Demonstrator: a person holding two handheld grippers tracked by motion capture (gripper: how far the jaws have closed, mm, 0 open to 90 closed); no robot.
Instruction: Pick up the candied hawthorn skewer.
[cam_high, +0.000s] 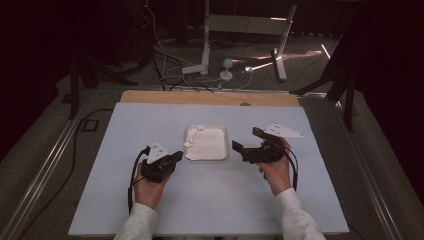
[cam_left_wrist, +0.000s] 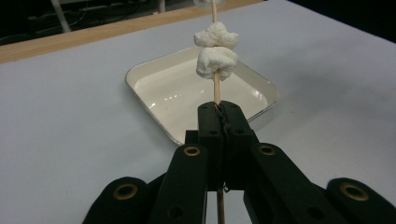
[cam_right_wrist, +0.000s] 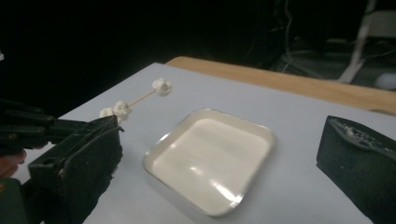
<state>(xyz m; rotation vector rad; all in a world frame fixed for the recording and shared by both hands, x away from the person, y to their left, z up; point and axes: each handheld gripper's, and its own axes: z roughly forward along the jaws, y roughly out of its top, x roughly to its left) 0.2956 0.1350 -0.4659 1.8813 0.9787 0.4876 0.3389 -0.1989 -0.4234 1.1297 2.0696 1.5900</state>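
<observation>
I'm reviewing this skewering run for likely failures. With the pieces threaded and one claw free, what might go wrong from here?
1. The left claw pinches the thin wooden skewer only near its lower end, so the stick might pivot or slip under the white pieces.
2. The skewer reaches past the metal tray; a piece sliding off could miss it.
3. The right claw stands open close by; approaching fast, it could knock the skewer.

Lying mid-table: tray. Flanking it: left gripper at left, right gripper at right. Projecting from the left gripper over the tray's left rim: skewer carrying marshmallows.
</observation>
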